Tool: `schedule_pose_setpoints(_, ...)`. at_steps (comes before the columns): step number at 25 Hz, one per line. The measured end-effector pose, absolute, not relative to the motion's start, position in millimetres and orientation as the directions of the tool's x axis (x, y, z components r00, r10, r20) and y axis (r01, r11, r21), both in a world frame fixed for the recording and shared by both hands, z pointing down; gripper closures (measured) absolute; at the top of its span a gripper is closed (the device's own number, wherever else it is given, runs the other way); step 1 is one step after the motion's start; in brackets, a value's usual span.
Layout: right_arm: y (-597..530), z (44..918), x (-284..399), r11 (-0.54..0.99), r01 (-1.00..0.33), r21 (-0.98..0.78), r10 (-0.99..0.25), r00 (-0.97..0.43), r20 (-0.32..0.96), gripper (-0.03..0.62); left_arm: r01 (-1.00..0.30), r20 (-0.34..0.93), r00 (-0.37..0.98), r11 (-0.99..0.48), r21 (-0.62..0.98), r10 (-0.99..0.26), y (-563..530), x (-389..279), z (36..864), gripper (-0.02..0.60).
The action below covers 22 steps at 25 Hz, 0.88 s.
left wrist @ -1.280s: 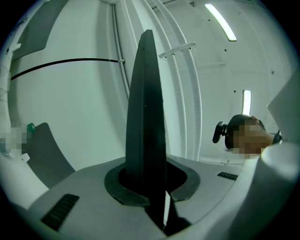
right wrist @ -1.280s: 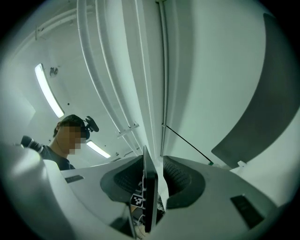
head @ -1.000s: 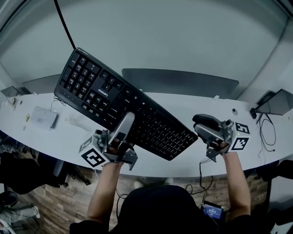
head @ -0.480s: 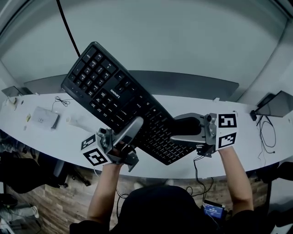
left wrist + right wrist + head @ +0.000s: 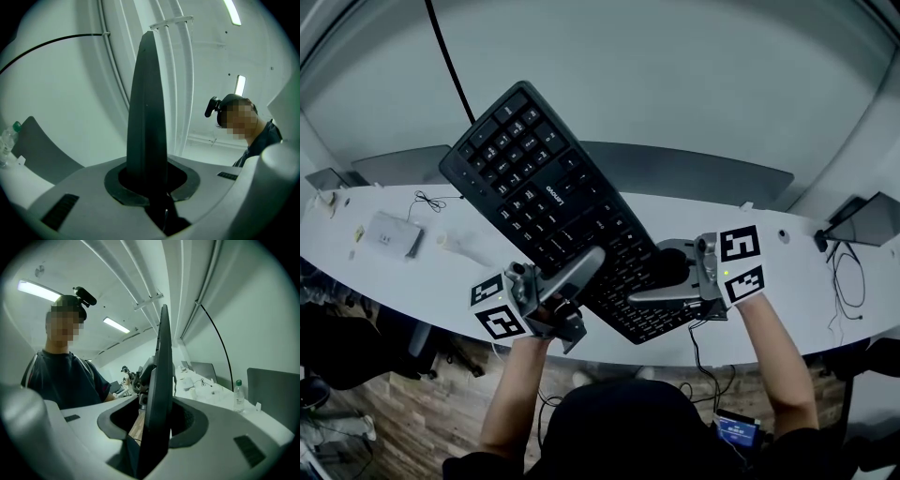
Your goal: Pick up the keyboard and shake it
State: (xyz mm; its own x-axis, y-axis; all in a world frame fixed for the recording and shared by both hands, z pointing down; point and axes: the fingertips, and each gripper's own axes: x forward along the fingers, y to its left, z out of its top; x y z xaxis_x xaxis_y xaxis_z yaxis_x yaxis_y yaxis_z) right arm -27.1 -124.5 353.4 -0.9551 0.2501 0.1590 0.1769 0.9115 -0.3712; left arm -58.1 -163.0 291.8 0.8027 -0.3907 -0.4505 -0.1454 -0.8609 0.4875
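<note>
The black keyboard (image 5: pixel 546 192) hangs in the air above the white desk (image 5: pixel 825 292), tilted, its far end up at the left. My left gripper (image 5: pixel 589 268) is shut on its near long edge, and the keyboard's edge (image 5: pixel 147 117) rises from between its jaws. My right gripper (image 5: pixel 652 277) sits at the keyboard's lower right end. Its jaws have just been opening and now stand open on either side of the keyboard's edge (image 5: pixel 161 380), a gap showing at each pad. The keyboard's black cable (image 5: pixel 450 56) runs up and away.
A small white box (image 5: pixel 389 234) and a thin wire lie on the desk's left part. A dark screen (image 5: pixel 862 211) and cables sit at the far right. A grey panel (image 5: pixel 703 173) stands behind the desk. A water bottle (image 5: pixel 238 395) stands on the desk.
The keyboard has swung steeper, its far end higher and further right. My right gripper moved left from beside the keyboard onto its lower right end and opened its jaws around the edge.
</note>
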Motion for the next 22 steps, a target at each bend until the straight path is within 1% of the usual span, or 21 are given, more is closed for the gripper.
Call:
schedule_pose_setpoints(5,-121.3,362.5,-38.2,0.913,0.180,-0.367,0.270,-0.940,0.210,0.419,-0.157,-0.429,0.817,-0.866,0.476,-0.384,-161.1,-59.7,292.3,0.497)
schedule_pose_setpoints(8,-122.1,364.0,-39.0,0.920,0.161,-0.357,0.253,-0.941,0.227,0.479,-0.151,-0.425,0.825,-0.869,0.471,-0.373,-157.9,-58.7,291.0,0.497)
schedule_pose_setpoints(14,-123.8,364.3,-41.2,0.922,0.129,-0.366,0.227,-0.944,0.239,0.497,-0.153,-0.414,0.834,-0.873,0.462,-0.365,-158.0,-58.9,289.7,0.497)
schedule_pose_setpoints(22,-128.4,362.9,-39.7,0.932,0.086,-0.351,0.176,-0.956,0.236,0.508,-0.172,-0.425,0.834,-0.897,0.406,-0.352,-156.8,-57.9,285.5,0.488)
